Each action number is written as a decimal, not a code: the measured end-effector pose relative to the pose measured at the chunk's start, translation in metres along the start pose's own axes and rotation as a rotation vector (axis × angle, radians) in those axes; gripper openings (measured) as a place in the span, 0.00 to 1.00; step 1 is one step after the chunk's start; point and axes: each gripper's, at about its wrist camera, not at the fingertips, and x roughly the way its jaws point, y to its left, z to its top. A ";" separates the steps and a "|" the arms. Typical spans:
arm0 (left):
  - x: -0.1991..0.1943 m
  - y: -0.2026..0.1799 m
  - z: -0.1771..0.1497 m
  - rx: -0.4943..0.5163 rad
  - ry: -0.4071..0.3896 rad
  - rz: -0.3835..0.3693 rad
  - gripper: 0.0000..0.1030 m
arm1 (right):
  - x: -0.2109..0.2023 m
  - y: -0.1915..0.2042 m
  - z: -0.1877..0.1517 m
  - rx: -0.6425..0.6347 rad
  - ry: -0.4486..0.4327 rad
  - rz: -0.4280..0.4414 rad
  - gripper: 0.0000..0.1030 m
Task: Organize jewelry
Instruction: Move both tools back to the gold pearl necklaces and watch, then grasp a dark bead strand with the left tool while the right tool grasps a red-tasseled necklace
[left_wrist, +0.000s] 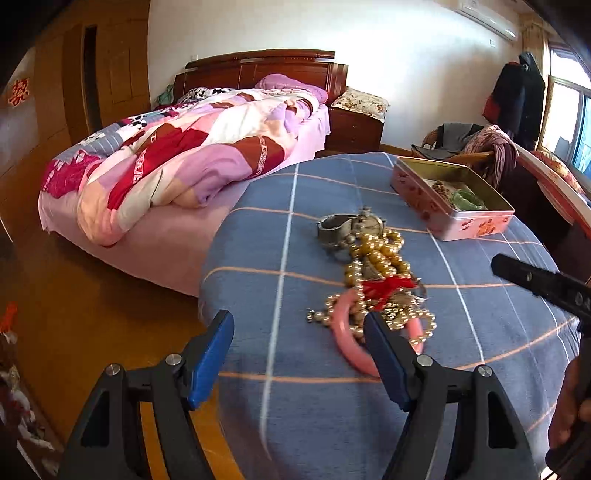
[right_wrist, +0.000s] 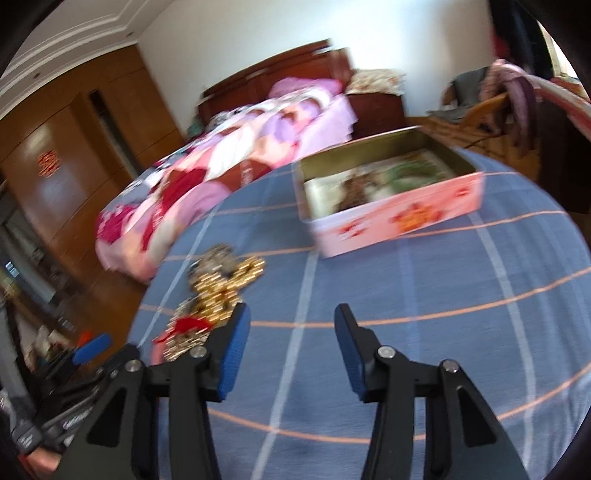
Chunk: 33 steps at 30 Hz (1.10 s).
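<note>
A heap of jewelry lies on the round table's blue checked cloth (left_wrist: 295, 229): gold bead strands (left_wrist: 376, 254), a silver bracelet (left_wrist: 338, 225), a red ribbon (left_wrist: 384, 286) and a pink bangle (left_wrist: 347, 332). My left gripper (left_wrist: 297, 315) is open just short of the heap, its right finger (left_wrist: 384, 354) in front of the bangle, with nothing between the jaws. An open pink tin (left_wrist: 461, 221) at the far right holds a green bangle (left_wrist: 469, 199) and beads. In the blurred right wrist view my right gripper (right_wrist: 291, 308) is open over bare cloth, the heap (right_wrist: 221, 280) to its left and the tin (right_wrist: 399, 210) ahead.
The table edge (left_wrist: 207, 295) drops to a wooden floor on the left. A bed with a patchwork quilt (left_wrist: 184, 147) stands beyond it. A chair draped with clothes (left_wrist: 480, 147) is behind the tin. The right gripper's black body (left_wrist: 535, 280) reaches in from the right.
</note>
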 end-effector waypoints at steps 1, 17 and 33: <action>0.001 0.002 -0.001 -0.001 0.001 0.004 0.70 | 0.003 0.006 -0.001 -0.008 0.014 0.030 0.50; 0.000 0.022 -0.003 -0.008 -0.002 0.035 0.70 | 0.076 0.058 -0.001 -0.123 0.171 0.119 0.40; 0.003 0.015 0.002 -0.005 -0.004 -0.002 0.70 | 0.010 0.021 0.026 0.007 -0.027 0.146 0.11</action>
